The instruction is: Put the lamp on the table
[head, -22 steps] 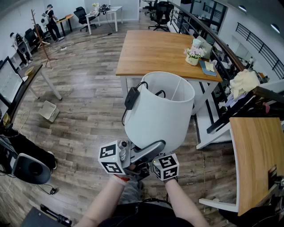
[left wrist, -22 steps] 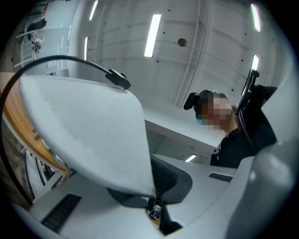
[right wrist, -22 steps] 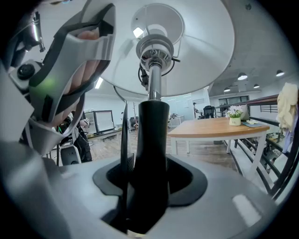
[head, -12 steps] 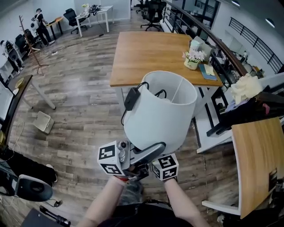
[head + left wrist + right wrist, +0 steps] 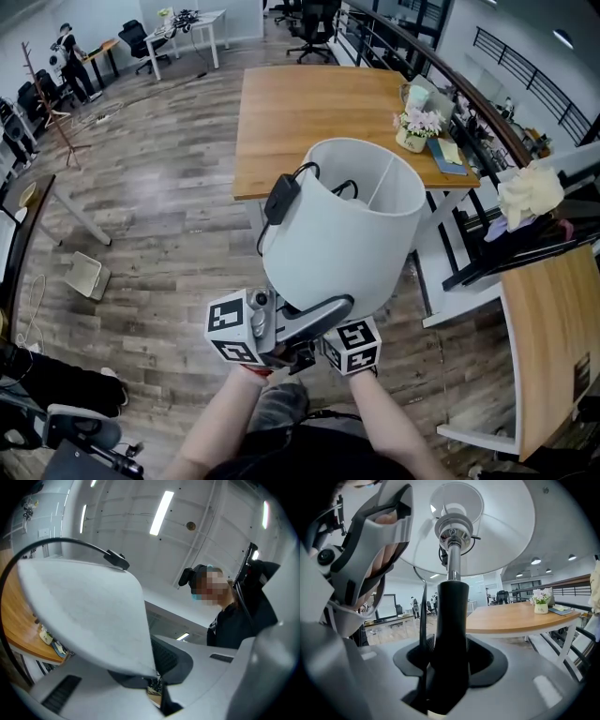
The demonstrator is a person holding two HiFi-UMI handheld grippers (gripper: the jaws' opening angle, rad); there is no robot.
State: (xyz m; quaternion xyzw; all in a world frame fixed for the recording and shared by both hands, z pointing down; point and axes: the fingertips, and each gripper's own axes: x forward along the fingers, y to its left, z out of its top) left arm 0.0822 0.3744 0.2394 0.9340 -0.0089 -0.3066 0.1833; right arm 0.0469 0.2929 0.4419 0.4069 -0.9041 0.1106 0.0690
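A lamp with a white drum shade is held up in front of me, its black cable and adapter draped over the rim. My left gripper is shut on the shade's lower rim, pinched at the jaws. My right gripper sits under the shade, mostly hidden. In the right gripper view its jaws are closed wide around the lamp's black stem. The wooden table stands just beyond the lamp.
A flower pot and books sit at the table's right edge. A second wooden desk is at the right, with a dark rack of clothes behind it. A white bin lies on the floor at the left.
The table and floor have slid nearer and lower in the head view. The lamp stays held the same way in both grippers.
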